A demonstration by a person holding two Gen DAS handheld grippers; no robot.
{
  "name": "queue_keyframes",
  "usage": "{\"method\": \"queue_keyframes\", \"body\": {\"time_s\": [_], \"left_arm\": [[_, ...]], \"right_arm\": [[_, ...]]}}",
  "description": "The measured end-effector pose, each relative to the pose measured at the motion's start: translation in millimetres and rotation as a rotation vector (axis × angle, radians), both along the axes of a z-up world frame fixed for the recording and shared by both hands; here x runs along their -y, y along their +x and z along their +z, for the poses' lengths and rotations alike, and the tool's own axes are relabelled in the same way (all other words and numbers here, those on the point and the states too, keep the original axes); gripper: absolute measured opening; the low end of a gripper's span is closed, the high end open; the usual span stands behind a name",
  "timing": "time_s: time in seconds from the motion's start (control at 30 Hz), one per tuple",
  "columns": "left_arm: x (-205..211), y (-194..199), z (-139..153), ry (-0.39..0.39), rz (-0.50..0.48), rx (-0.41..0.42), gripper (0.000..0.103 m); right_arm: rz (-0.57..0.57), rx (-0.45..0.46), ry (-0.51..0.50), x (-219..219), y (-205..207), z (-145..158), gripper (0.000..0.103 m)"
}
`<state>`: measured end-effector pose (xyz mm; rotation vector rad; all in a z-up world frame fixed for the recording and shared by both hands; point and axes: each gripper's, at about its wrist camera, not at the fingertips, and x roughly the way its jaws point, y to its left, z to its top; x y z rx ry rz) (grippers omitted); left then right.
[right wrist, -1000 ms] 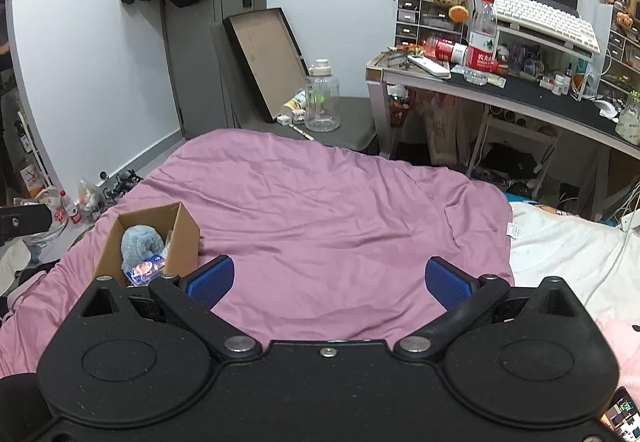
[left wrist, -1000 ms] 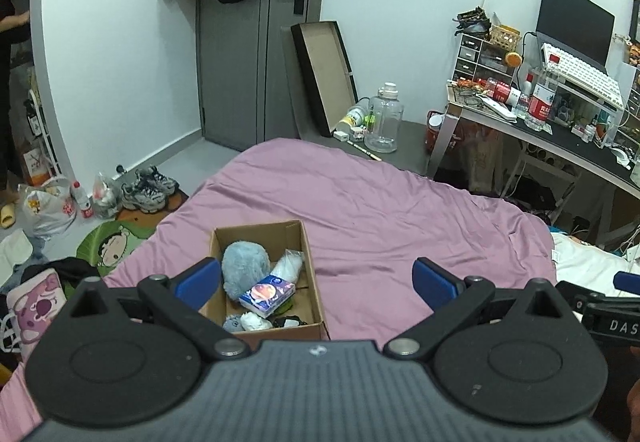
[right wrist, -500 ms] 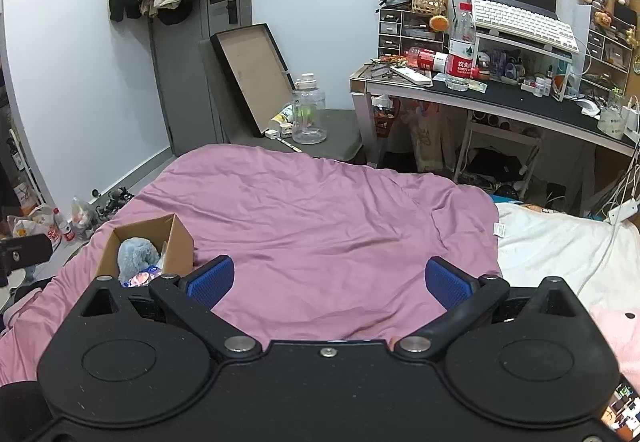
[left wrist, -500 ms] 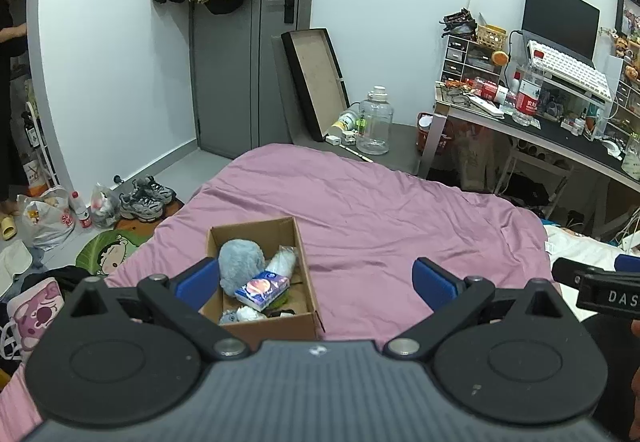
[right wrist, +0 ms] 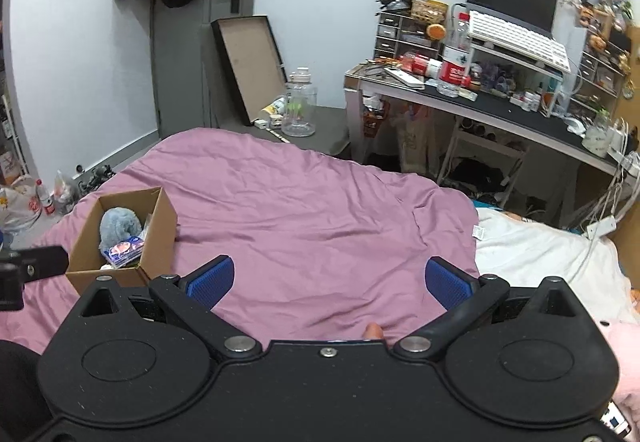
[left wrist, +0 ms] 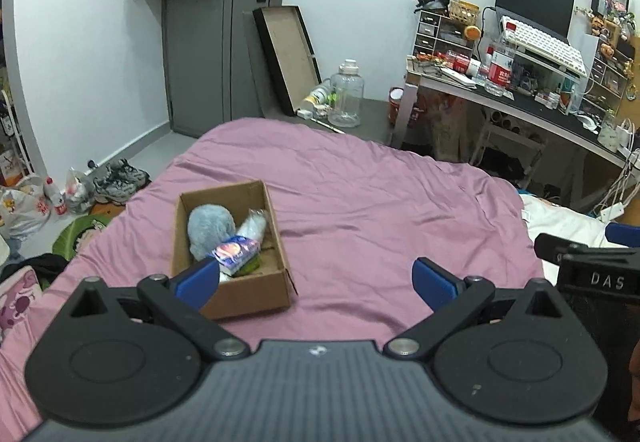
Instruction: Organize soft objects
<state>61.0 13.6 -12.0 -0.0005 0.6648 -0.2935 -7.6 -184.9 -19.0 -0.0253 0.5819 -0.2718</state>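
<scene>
An open cardboard box [left wrist: 248,294] stands on the pink bedspread [left wrist: 360,202]. It holds a grey-blue plush [left wrist: 210,226], a blue tissue pack [left wrist: 236,250], a white wrapped roll [left wrist: 253,227] and something green. My left gripper [left wrist: 316,278] is open and empty, just right of and behind the box. My right gripper [right wrist: 328,282] is open and empty over bare bedspread [right wrist: 320,210]; the box [right wrist: 158,226] is to its left, with the plush [right wrist: 118,226] and tissue pack [right wrist: 122,250] inside.
A white sheet [right wrist: 540,250] lies right of the bedspread, with a pink item [right wrist: 624,354] at the edge. A cluttered desk [right wrist: 500,106] stands at the back right. A water jug [left wrist: 346,94] and a leaning flat box [left wrist: 286,54] stand beyond the bed. Shoes and bags [left wrist: 116,178] lie on the floor left.
Both grippers have drawn back and risen, so the box and bed look farther off. Both jaws stay open. The box contents have not moved.
</scene>
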Motion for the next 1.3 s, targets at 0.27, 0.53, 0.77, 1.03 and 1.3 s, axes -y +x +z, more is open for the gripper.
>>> {"method": "queue_keyframes", "body": {"time_s": [0.27,0.53,0.77,1.03,1.3], "left_arm": [[-1.8,-10.9,-5.6,0.019,-0.017,0.004,0.102],[-9.1,-16.9,-9.2,0.007,-0.003,-0.015,0.102],[-11.6,-21.0,-8.2,0.006,0.002,-0.001,0.102],[-11.6,-23.3,-7.1,0.009,0.001,0.008,0.102],[-12.0,-24.0,-5.3,0.003,-0.001,0.015,0.102]], "right_arm": [[0.007,0.003,0.015,-1.5,-5.8,-6.2,0.103],[0.063,-0.005,-0.002,-16.1,-9.4,-9.9,0.103],[0.071,0.009,0.0,-18.8,-12.1,-7.3,0.103],[0.078,0.019,0.004,-18.3,-13.5,-6.2,0.103],[0.056,0.03,0.002,-16.3,-15.3,-4.6,0.103]]}}
